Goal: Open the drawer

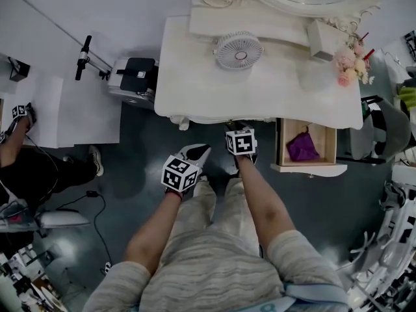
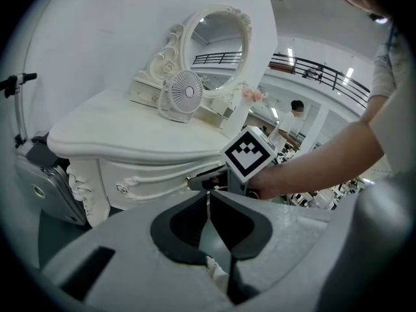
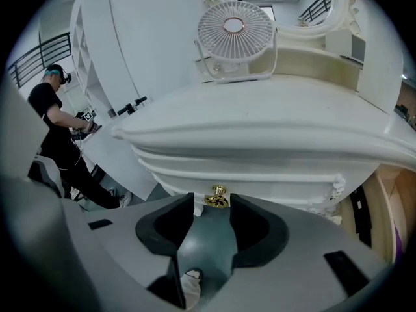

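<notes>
A white dressing table (image 1: 260,90) stands before me. Its middle drawer front (image 3: 260,181) is closed and bears a small gold knob (image 3: 216,197). My right gripper (image 3: 212,200) is open, and the knob sits between its two fingertips without either pad pressing on it. From the head view, the right gripper (image 1: 235,130) reaches under the table's front edge. My left gripper (image 2: 208,194) is shut on nothing and hangs just left of the right one (image 2: 195,182), short of the drawer front (image 2: 156,181). In the head view the left gripper (image 1: 198,151) is below the table edge.
The table's right drawer (image 1: 309,164) is pulled out with a purple cloth (image 1: 302,147) inside. A small fan (image 1: 238,49), flowers (image 1: 351,67) and an oval mirror sit on top. A silver case (image 1: 133,80) stands left of the table. Another person (image 1: 19,155) is at far left.
</notes>
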The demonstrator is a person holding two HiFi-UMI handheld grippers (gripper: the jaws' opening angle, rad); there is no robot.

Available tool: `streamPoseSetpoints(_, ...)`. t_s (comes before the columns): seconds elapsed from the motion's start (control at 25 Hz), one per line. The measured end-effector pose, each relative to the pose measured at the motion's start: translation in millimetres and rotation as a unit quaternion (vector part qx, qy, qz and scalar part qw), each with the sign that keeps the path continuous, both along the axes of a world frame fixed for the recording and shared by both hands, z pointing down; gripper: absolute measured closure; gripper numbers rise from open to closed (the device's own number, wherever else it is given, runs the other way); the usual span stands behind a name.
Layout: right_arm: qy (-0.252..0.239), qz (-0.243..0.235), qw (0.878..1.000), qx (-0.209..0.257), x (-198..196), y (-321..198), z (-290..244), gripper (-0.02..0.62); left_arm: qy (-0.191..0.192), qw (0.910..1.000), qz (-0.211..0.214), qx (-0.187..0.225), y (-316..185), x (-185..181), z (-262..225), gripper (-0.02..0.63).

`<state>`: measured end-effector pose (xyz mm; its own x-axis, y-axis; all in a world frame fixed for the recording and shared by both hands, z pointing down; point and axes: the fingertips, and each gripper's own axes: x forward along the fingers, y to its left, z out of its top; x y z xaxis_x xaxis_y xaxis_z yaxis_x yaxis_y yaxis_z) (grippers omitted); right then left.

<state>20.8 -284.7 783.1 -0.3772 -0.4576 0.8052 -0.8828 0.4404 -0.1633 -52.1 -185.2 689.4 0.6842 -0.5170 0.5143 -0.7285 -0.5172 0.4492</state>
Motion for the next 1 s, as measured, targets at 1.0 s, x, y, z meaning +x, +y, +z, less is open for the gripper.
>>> streamPoseSetpoints(1.0, 0.058, -0.029, 0.998, -0.009, -4, -5, 15, 0.476, 0.002, 1.0, -0.008, -0.005, 10, -13, 0, 0.581)
